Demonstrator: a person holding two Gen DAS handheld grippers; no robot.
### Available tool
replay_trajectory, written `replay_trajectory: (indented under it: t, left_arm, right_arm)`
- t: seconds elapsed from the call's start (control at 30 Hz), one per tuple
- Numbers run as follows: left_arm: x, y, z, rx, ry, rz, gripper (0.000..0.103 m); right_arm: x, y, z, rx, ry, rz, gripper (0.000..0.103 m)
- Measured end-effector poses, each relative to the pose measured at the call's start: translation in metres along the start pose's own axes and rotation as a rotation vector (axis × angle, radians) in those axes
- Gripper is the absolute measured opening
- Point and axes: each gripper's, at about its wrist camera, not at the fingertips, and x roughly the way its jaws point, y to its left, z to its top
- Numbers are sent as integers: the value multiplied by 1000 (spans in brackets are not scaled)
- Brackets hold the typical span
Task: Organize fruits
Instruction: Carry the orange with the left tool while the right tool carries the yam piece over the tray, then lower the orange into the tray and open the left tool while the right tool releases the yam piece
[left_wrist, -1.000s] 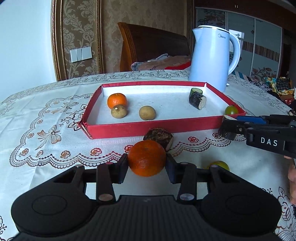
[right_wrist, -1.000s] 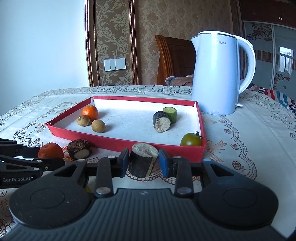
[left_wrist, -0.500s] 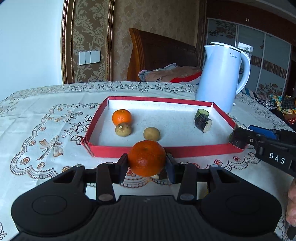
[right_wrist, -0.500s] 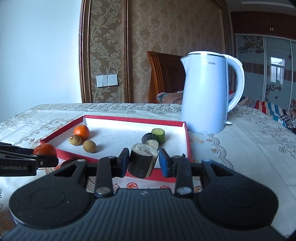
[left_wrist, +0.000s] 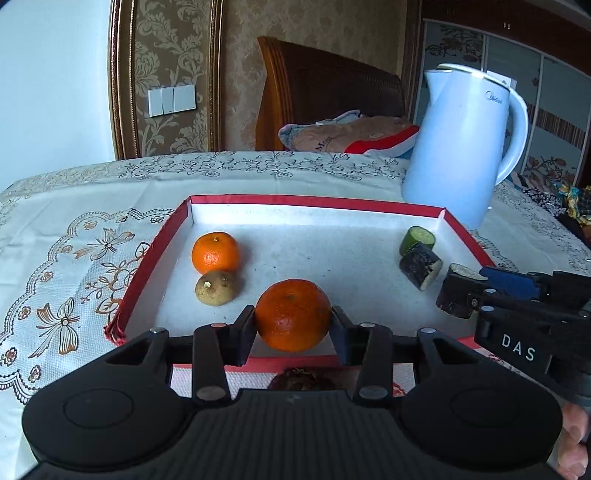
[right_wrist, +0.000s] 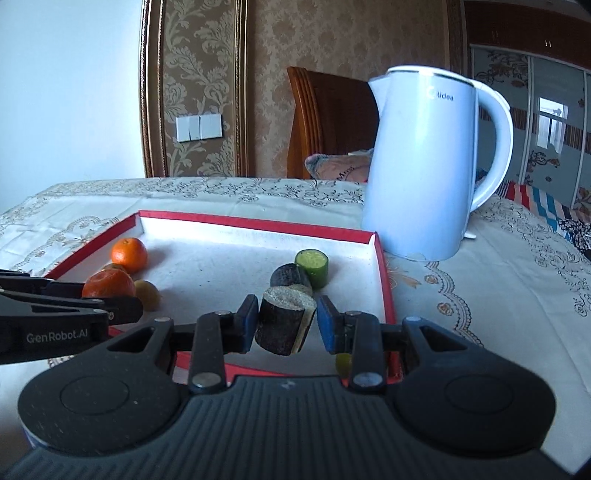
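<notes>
Orange, round mandarin (left_wrist: 293, 314) is pinched across its middle by your left gripper (left_wrist: 293, 325), hanging above the near edge of the red-walled, white-floored tray (left_wrist: 317, 201). It looks soft-skinned, so squeeze lightly. Another small mandarin (left_wrist: 215, 252) and a brown round fruit (left_wrist: 215, 287) lie at the tray's left.

Right view: your right gripper (right_wrist: 284, 323) clamps a dark, rough-barked cane stub (right_wrist: 282, 320) by its sides, over the tray's near right. It's probably stiff and light, and grippy.

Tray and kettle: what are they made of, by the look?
Tray: likely cardboard, a box lid; thin red walls, a frayed near-left corner, matte white speckled floor. Kettle: probably smooth plastic, pale blue with a soft sheen, and a metallic-looking rim band.
</notes>
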Motion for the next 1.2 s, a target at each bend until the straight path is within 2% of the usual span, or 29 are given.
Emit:
replay_trajectory:
  t: [0.1, 0.43, 0.7, 1.07, 1.2]
  left_arm:
    - [8, 3, 2, -5, 5, 12, 42]
    - [35, 4, 16, -4, 12, 81, 42]
    - [45, 3, 16, 5, 14, 96, 42]
    - [43, 4, 13, 4, 3, 95, 42]
    - [43, 3, 13, 4, 2, 97, 43]
  right_arm:
    - [12, -1, 0, 10, 42, 10, 33]
    - [29, 6, 9, 4, 37, -9, 32]
    - [42, 9, 15, 9, 26, -44, 32]
    - [36, 5, 10, 57, 15, -52, 32]
    - [43, 3, 6, 78, 48, -71, 33]
